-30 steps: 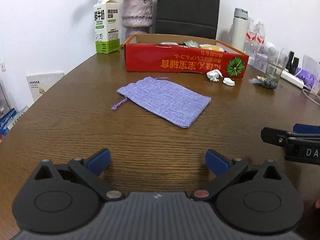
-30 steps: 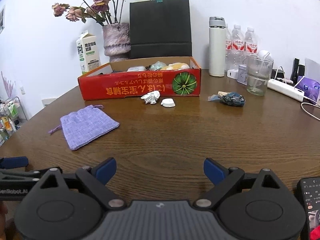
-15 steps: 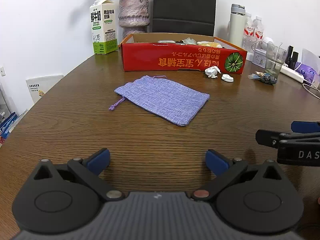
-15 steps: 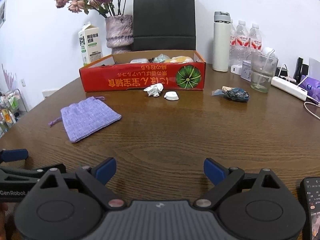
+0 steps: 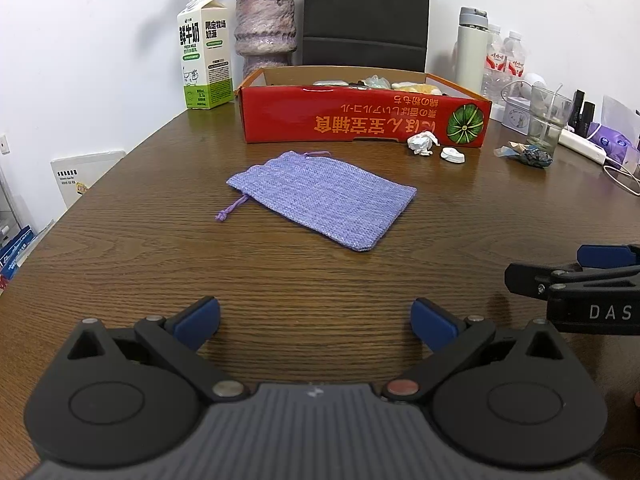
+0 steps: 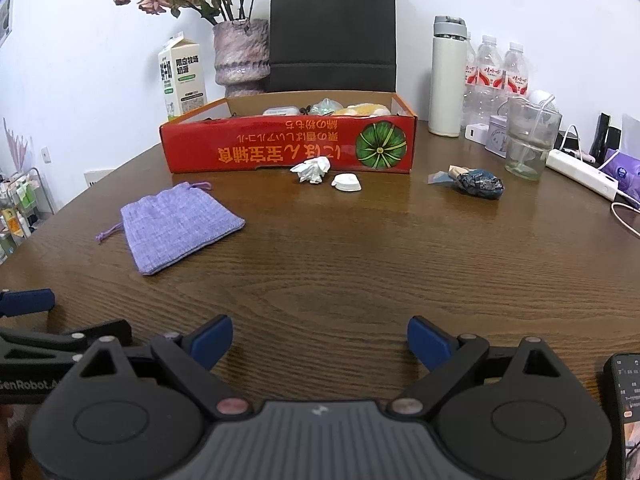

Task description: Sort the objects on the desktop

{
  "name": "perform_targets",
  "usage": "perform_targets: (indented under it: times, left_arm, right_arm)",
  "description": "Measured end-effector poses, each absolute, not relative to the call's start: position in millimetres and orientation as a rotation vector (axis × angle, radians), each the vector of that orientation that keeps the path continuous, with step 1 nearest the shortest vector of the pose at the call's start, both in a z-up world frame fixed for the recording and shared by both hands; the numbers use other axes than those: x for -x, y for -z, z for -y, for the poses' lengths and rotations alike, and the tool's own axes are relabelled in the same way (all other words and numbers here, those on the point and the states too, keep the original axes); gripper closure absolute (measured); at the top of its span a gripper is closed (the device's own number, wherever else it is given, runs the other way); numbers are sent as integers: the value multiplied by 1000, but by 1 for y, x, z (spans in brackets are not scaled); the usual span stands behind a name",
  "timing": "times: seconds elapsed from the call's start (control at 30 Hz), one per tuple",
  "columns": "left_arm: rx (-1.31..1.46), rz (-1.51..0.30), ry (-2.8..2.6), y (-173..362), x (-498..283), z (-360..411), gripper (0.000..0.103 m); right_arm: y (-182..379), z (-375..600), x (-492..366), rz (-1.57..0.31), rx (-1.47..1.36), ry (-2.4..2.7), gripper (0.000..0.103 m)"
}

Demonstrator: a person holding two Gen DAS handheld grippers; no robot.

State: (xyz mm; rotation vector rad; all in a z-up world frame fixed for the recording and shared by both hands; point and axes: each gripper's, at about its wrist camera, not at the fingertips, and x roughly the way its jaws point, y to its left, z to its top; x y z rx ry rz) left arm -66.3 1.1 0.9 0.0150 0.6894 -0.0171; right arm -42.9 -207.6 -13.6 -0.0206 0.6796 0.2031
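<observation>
A purple drawstring pouch (image 5: 322, 197) lies flat on the brown table, ahead of my left gripper (image 5: 315, 322), which is open and empty. In the right wrist view the pouch (image 6: 178, 225) lies to the left, ahead of my right gripper (image 6: 320, 343), which is open and empty. A red cardboard box (image 5: 364, 118) with several items inside stands behind the pouch. A crumpled white paper (image 6: 312, 169), a small white cap (image 6: 346, 182) and a dark wrapper (image 6: 478, 184) lie in front of the box (image 6: 288, 144).
A milk carton (image 5: 205, 52), a vase (image 5: 265, 28) and a black bag (image 6: 333, 32) stand at the back. A white flask (image 6: 447, 76), water bottles (image 6: 496, 76), a glass (image 6: 530, 142) and a power strip (image 6: 582, 172) stand at the right. A phone (image 6: 626, 412) lies near right.
Both grippers have tilted and shifted slightly, so the box and pouch sit a little lower and closer in view. Nothing on the table has moved. Both grippers stay open.
</observation>
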Motion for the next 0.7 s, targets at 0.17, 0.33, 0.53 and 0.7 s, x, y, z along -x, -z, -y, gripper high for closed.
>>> perform_targets:
  times: [0.17, 0.33, 0.53, 0.7]
  left_arm:
    - [-15, -689, 17, -1, 66, -1, 0]
    - [-15, -689, 17, -1, 66, -1, 0]
    - [60, -657, 54, -6, 67, -8, 0]
    - [97, -655, 72, -17, 44, -16, 0]
  right_arm:
    - [14, 209, 42, -681, 19, -203, 9]
    - [14, 207, 42, -685, 25, -201, 9]
    - [14, 202, 40, -694, 53, -197, 9]
    - [12, 206, 34, -683, 26, -203, 9]
